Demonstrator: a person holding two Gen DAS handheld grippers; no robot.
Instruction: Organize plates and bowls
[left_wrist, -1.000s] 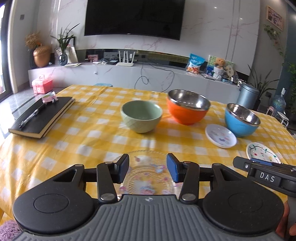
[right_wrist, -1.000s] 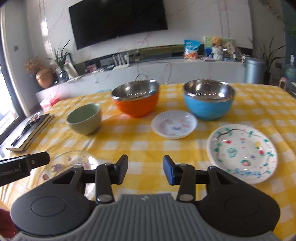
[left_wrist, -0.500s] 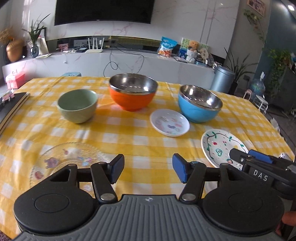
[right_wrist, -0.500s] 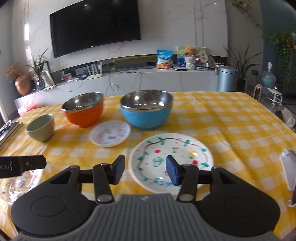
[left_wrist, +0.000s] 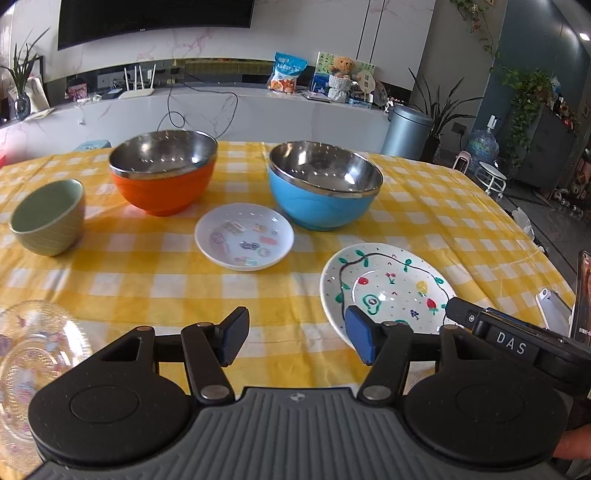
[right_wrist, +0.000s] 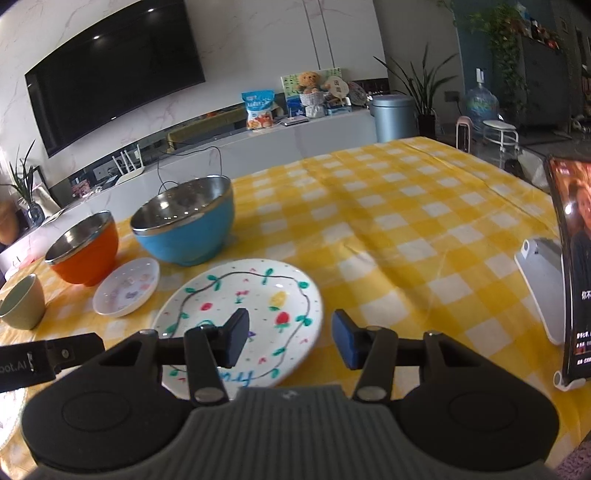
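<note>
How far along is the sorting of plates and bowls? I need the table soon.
Nothing looks stacked yet. The orange bowl, blue bowl, green bowl, small white plate, painted plate and glass plate all sit apart. Both tongs, left and right, are open and empty; the right hovers over the painted plate. All grouping remains.

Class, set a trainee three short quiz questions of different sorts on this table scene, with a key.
1. True or false: the small white saucer sits inside the blue bowl.
2. How many bowls stand on the table?
3. Which plate lies nearest the right gripper: A clear glass plate, B painted plate?

Key: 1 false, it lies on the cloth between the orange bowl and the blue one; 2 three, counting the green bowl; 3 B.
</note>
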